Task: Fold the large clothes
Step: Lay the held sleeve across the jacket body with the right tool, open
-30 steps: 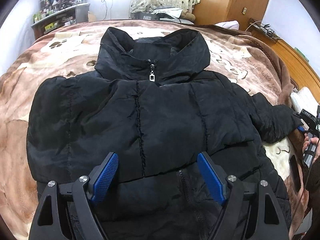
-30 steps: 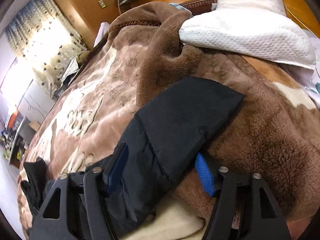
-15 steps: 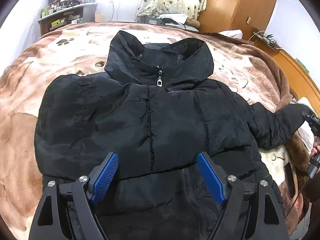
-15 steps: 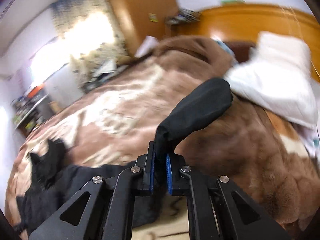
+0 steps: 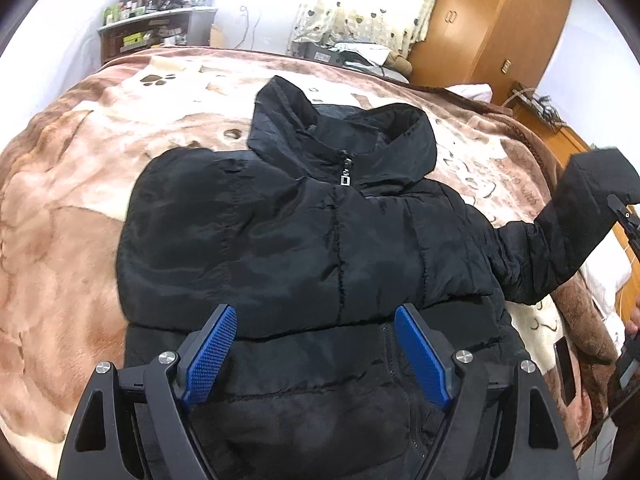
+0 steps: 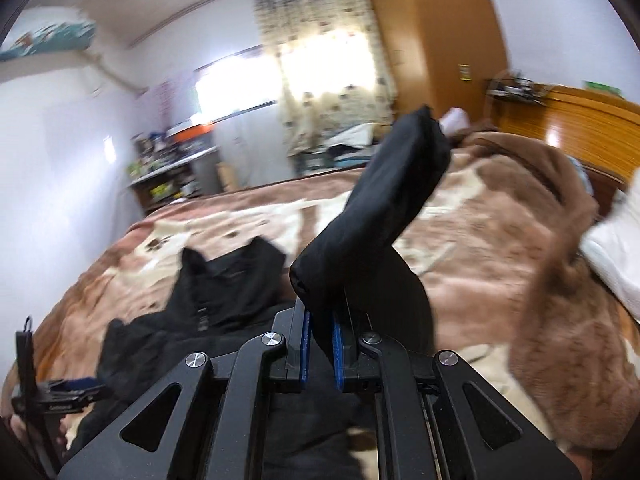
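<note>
My right gripper (image 6: 319, 354) is clamped on the jacket's sleeve (image 6: 384, 216), lifted off the blanket (image 6: 500, 240). My left gripper (image 5: 316, 354) hangs wide open, empty, over the jacket (image 5: 304, 240) spread ahead. Step 1, I judge: the sleeve needs carrying across the chest.

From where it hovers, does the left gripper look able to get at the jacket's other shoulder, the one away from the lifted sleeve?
Probably yes. The left gripper is open above the jacket hem, and nothing lies on that far shoulder. The right gripper holds only the opposite sleeve.
</note>
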The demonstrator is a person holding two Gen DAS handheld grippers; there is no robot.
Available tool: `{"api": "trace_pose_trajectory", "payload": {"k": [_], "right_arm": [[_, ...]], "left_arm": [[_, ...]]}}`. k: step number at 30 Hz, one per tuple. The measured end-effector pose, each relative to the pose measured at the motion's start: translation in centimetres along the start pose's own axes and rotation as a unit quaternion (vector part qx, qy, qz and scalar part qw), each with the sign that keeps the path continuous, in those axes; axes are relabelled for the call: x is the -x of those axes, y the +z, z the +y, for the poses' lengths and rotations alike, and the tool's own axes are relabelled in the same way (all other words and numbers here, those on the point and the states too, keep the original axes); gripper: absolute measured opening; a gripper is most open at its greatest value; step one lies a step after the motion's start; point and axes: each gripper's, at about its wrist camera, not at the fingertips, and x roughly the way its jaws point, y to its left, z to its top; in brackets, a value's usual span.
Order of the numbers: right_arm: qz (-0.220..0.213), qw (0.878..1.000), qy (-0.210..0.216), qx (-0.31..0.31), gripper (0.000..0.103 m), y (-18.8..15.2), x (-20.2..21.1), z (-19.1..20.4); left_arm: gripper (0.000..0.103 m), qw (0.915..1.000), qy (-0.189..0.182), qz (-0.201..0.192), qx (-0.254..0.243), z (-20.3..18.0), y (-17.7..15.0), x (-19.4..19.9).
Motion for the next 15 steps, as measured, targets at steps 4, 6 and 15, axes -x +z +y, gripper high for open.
{"api": "trace_pose_trajectory", "payload": {"k": [4, 6, 15], "right_arm": [[0.005, 0.999, 0.033, 0.016, 0.009, -0.8, -1.2, 3.6], [0.012, 0.999, 0.047, 0.024, 0.009, -1.3, -2.2, 5.7], [0.038, 0.994, 0.089, 0.060, 0.009, -4.6, -5.5, 12.9]], "left_arm": [[0.081, 0.9999, 0.007, -0.001, 0.010, 1.3, -0.6, 0.7], [0.081, 0.9999, 0.009, 0.001, 0.012, 1.9, -1.0, 1.0], [0.081, 0.9995, 0.027, -0.018, -0.002, 4.0, -2.2, 3.3]]}}
